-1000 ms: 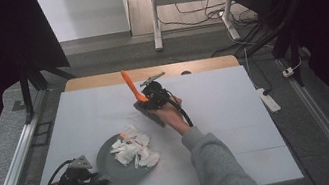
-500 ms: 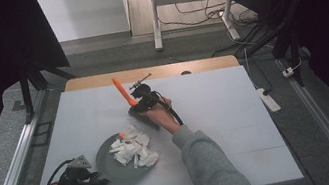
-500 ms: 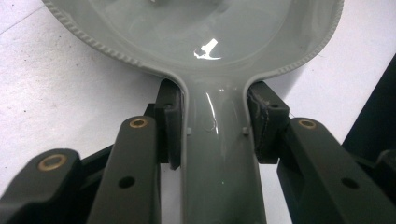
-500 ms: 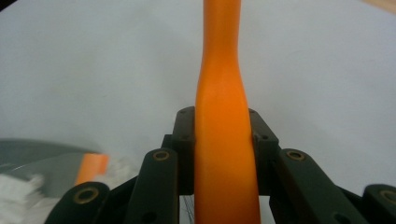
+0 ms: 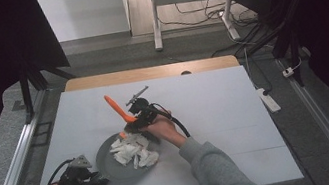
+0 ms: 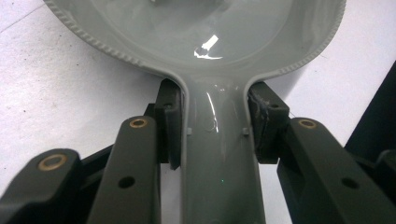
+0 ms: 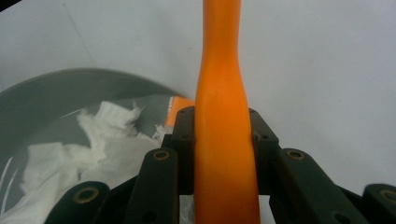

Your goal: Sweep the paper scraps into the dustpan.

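White bench (image 5: 216, 109) carried a grey pan (image 5: 114, 169) at lower left; left hand-held gripper (image 5: 97, 181) clamped its handle, right hand-held gripper (image 5: 132, 119) clamped an orange tool (image 5: 117, 108) at centre, above paper scraps (image 5: 134, 151).

Glossy grey pan (image 6: 219, 42), smooth orange plastic handle (image 7: 223, 140).

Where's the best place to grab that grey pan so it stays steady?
Take the grey pan by its flat handle, coming in from the handle end along its length. The handle is narrow with straight parallel edges, so pads close squarely on both sides, just as the left claw grips it beside the bowl.
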`<state>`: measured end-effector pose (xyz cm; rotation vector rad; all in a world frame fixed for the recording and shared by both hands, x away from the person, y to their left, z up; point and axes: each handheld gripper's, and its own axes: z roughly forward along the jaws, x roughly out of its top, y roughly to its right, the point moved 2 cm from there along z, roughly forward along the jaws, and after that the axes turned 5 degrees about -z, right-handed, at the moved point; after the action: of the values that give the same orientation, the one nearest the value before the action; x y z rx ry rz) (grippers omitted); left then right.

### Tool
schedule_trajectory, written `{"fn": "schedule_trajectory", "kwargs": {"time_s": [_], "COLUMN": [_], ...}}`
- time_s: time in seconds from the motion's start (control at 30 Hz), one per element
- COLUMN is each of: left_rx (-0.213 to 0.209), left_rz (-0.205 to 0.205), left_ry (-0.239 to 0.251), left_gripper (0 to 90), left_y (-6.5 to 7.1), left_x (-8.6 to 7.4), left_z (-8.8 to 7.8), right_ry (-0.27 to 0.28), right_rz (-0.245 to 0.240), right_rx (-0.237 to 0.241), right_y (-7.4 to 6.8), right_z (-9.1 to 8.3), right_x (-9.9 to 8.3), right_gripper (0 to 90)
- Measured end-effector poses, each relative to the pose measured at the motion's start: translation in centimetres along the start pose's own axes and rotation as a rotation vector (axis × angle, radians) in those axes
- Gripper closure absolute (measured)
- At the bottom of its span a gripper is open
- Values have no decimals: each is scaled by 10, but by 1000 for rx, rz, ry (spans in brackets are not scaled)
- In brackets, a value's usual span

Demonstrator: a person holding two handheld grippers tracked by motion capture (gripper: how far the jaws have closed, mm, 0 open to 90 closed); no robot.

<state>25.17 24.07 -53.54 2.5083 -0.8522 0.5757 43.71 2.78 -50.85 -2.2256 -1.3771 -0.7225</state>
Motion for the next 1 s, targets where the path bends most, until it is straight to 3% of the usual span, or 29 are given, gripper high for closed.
{"fn": "schedule_trajectory", "kwargs": {"time_s": [0.23,0.43,0.6,0.73,0.87,1.0], "left_rx": [-1,-1,0,1,1,-2], "left_rz": [2,3,4,5,5,4], "left_ry": [-1,-1,-1,-2,-1,-2], "left_gripper": [619,618,618,618,618,618], "left_y": [0,0,0,1,1,0], "left_x": [0,0,0,0,0,0], "left_z": [0,0,0,0,-1,0], "right_ry": [21,97,159,196,181,153], "right_rz": [-27,-24,-18,15,35,50], "right_rx": [25,34,-18,-45,-92,-135], "right_y": [-15,-15,-5,5,13,22], "right_z": [-9,-29,-53,-67,-69,-60], "right_x": [-7,-7,-7,-12,-17,-20], "right_gripper": [702,701,701,701,701,701]}}
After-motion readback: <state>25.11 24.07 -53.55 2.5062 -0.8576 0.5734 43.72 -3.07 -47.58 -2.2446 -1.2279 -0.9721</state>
